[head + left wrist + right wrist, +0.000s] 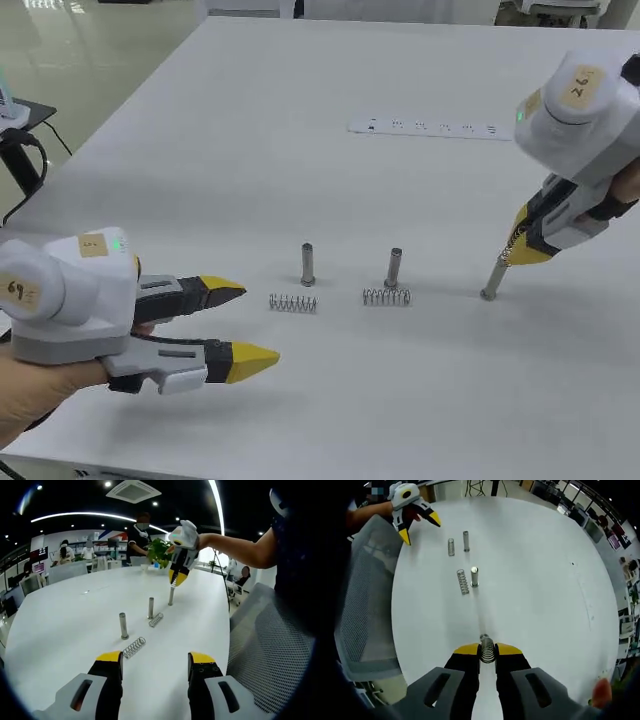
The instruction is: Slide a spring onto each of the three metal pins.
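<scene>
**Right gripper clamps spring at third pin, left gripper jaws apart**

Surface: plain white table (300,120), with a white power strip (430,127) on its far side. Room: an office, with shiny floor at the head view's top left.

The left gripper view adds ceiling light strips, a green plant (159,552), people at the back and a grey mesh chair (270,645).

The right gripper view shows the grasp close up: right gripper (488,652) jaws pinched on the held spring (487,647), whose far end is at the top of the right pin (493,277). That pin leans in the head view.

Left pin (307,264) and middle pin (394,268) stand upright and bare. Left loose spring (293,302) and middle loose spring (386,296) lie flat, each just in front of its pin.

Left gripper (257,320) sits low at the near left with a hand under it. Its jaws are spread, gripping nothing, and point toward the pins. The right gripper is raised at the right and angled down onto its pin.
</scene>
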